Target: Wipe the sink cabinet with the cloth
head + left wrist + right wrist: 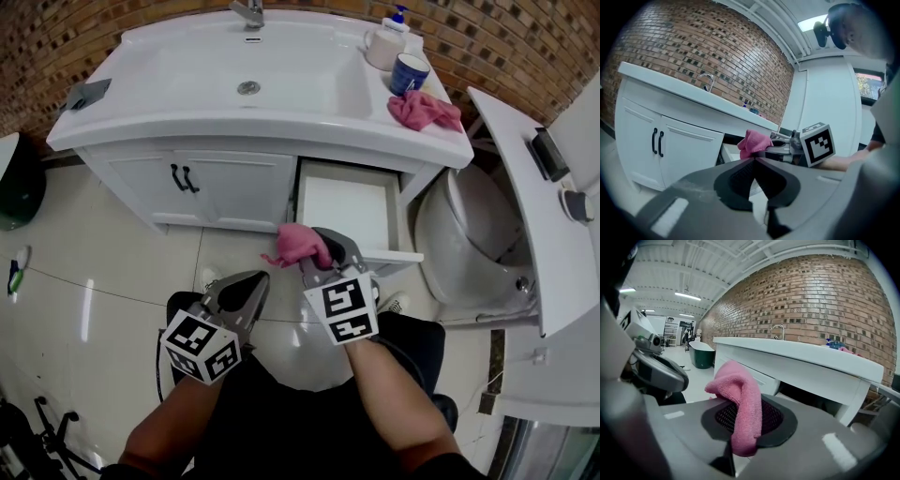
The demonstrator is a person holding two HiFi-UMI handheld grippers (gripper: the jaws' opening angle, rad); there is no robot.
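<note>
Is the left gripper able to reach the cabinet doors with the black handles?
Probably yes. The left gripper, shut and empty, is in front of the doors with nothing between them. The right gripper, shut on the cloth, is off by the drawer.

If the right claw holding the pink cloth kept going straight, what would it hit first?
Probably the open drawer of the sink cabinet, just ahead of the right claw; depth unclear.

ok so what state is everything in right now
drawer: pulled open
cabinet doors: shut
left hand-held gripper: shut, empty
right hand-held gripper: shut on pink cloth
second cloth: crumpled on the countertop
</note>
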